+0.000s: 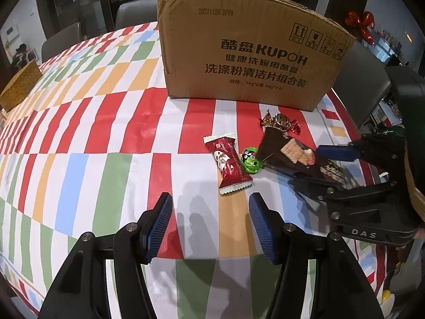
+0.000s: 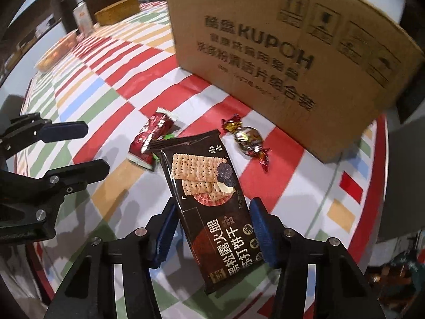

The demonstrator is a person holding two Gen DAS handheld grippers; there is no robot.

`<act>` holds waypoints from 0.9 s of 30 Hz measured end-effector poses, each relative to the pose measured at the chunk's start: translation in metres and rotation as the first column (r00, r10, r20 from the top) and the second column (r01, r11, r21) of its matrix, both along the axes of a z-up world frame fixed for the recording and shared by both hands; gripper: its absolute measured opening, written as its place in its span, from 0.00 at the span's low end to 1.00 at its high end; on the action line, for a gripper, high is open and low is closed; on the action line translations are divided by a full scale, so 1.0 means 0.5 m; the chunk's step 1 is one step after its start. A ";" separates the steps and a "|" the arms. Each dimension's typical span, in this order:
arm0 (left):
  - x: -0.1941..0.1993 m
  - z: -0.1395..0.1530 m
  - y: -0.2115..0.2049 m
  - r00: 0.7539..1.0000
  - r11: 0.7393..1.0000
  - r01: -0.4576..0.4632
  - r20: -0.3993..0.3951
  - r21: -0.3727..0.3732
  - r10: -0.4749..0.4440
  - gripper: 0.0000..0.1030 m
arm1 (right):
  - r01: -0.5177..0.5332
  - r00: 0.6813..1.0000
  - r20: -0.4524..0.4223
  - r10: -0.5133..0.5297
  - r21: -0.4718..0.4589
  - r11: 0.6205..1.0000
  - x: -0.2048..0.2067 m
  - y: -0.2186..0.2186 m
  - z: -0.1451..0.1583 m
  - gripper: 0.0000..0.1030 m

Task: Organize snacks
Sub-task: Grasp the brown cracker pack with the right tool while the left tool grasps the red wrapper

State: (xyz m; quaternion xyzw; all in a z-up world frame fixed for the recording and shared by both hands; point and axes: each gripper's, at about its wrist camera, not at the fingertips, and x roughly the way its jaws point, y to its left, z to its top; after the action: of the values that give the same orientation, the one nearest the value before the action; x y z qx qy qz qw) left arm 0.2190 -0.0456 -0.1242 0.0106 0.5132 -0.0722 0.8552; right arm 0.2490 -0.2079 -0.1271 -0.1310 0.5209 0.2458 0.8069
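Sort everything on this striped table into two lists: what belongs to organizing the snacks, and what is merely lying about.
Belongs to the job:
dark brown cracker packet, between the right gripper jaws
red wrapped snack bar
green foil candy
brown-gold twist-wrapped candy
large brown cardboard box

Lying about:
gold speckled box
orange-and-white carton

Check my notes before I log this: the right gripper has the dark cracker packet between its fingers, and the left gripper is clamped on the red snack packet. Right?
Not quite. The left gripper is open and holds nothing; the red snack packet lies on the tablecloth beyond it, as the left wrist view shows. The right gripper does have the dark cracker packet.
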 end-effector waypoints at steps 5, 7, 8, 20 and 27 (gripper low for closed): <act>0.010 -0.002 -0.002 1.000 1.000 0.005 0.003 -0.006 -0.005 0.57 | 0.103 0.993 0.045 -0.105 0.035 0.994 -0.012 -0.027 0.021 0.49; 0.017 -0.004 -0.003 1.000 1.000 0.006 0.001 -0.009 -0.006 0.57 | 0.132 0.989 0.059 -0.135 0.053 0.990 -0.015 -0.034 0.027 0.28; 0.019 -0.005 -0.003 1.000 1.000 0.008 -0.001 -0.011 -0.008 0.57 | 0.149 0.986 0.065 -0.152 0.055 0.987 -0.015 -0.036 0.030 0.27; 0.023 -0.006 -0.007 1.000 1.000 0.019 -0.001 -0.013 -0.019 0.57 | 0.163 0.980 0.115 -0.164 0.018 0.986 -0.020 -0.033 0.052 0.18; 0.032 -0.010 -0.017 1.000 0.999 0.028 -0.007 -0.021 -0.028 0.57 | 0.210 0.966 0.134 -0.220 0.085 0.974 -0.016 -0.047 0.086 0.15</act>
State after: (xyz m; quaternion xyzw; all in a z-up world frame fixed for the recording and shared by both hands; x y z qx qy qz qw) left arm 0.2348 -0.0543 -0.1290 0.0083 0.5155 -0.0896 0.8522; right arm 0.2409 -0.2312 -0.0840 -0.0625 0.4644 0.1649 0.8679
